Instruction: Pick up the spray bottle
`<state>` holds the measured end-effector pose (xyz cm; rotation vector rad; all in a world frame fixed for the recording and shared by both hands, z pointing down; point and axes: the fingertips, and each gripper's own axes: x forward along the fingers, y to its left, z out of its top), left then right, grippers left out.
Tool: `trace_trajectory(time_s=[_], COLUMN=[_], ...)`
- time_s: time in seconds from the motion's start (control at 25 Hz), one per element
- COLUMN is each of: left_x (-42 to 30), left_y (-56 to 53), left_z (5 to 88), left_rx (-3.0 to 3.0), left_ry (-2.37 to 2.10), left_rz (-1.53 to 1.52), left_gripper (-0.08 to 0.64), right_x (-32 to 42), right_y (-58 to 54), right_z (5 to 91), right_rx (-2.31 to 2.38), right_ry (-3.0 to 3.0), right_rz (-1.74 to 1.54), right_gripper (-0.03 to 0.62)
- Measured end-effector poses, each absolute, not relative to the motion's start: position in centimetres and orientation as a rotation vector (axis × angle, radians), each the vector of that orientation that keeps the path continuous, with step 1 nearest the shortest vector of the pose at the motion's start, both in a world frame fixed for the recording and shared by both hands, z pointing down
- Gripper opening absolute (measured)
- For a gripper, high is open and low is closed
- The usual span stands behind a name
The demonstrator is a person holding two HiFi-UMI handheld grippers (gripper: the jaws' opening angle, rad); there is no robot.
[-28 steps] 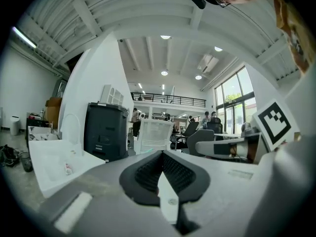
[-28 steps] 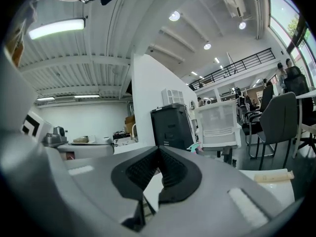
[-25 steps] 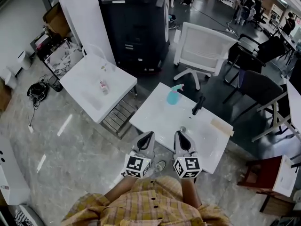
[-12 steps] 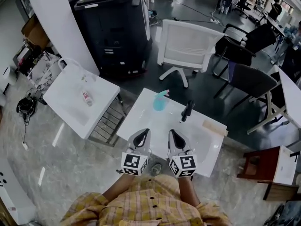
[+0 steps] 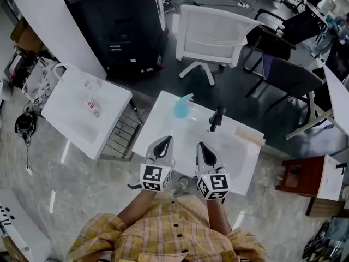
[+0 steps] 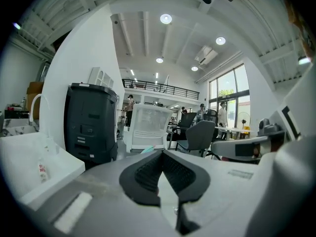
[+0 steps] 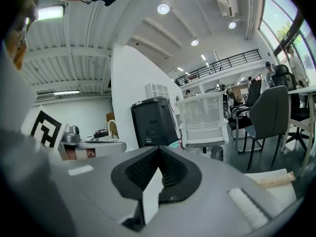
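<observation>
Found the teal spray bottle upright near the far edge of the white desk, at roughly 12 o'clock from the left gripper and the right gripper, well apart from both. Held those two side by side over the desk's near edge, each closed tip to tip on nothing. Noted a dark object at 3 o'clock from the bottle.
</observation>
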<state>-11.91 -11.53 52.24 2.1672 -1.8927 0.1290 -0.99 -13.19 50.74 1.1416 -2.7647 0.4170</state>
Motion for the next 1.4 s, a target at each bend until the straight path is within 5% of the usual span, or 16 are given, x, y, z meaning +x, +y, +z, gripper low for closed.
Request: trace_trajectory(time_s=[0.56,1.0,1.4], left_x=[-15.0,-15.5,-14.4], left_y=[-19.7,-25.2,-29.4], left_z=[55.8,58.6,60.8], left_rx=[2.283,2.37,2.475], left_ry=[-1.685,-1.539,-1.428], left_rz=[0.256,0.322,0.438], left_gripper=[0.01,0.155,0.189], right_x=[-3.6,-4.5,-5.3], right_y=[-16.5,-17.9,-19.4], right_z=[52.7,55.2,56.6], right_rx=[1.324,1.417,1.474], right_ry=[-2.627,-2.522,-2.468], right_rz=[0.5,0.549,0.586], right_gripper=[0.002,0.002,0.002])
